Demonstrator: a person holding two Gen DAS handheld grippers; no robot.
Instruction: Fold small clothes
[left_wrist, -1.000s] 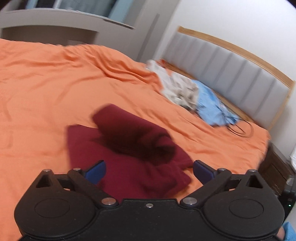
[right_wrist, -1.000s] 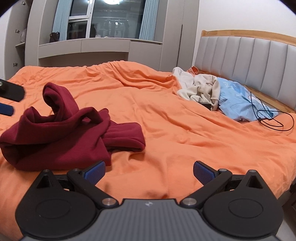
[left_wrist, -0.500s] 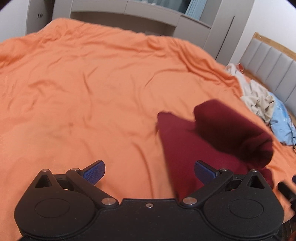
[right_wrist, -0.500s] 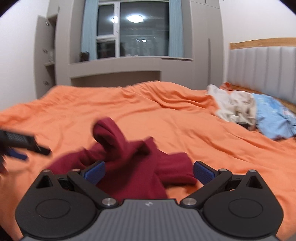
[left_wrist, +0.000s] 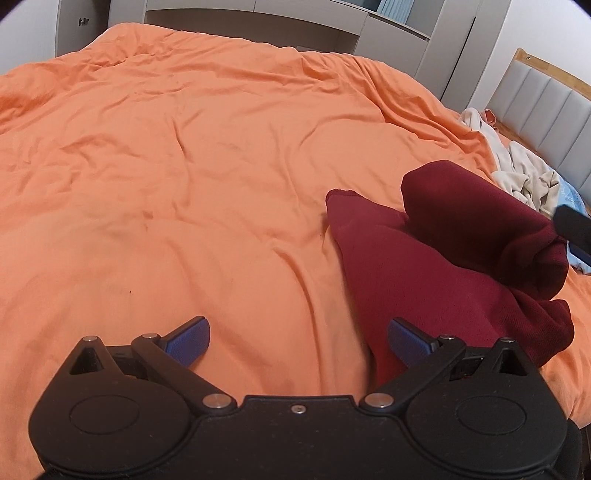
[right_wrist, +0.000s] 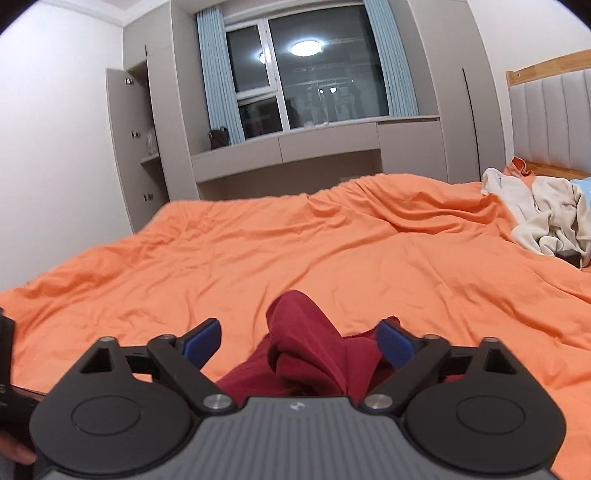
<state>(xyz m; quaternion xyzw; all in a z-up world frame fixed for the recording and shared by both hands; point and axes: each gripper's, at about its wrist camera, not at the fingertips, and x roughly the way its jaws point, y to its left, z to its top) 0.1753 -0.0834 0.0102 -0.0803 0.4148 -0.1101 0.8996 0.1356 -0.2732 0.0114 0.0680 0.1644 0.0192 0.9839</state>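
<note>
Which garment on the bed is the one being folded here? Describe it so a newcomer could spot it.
On the orange bedspread, look nearest the camera, far from the pale clothes pile by the headboard. The dark red garment lies crumpled there, the only deep-coloured piece.

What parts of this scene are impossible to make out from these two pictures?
- Dark red garment: in the right wrist view its near part lies behind the right gripper, whose jaws have just been closing, pads not pressing on it.
- Same garment, left wrist view: its near edge is hidden behind the left gripper.
- Beige clothes and blue cloth: cut off by the right edge.
</note>
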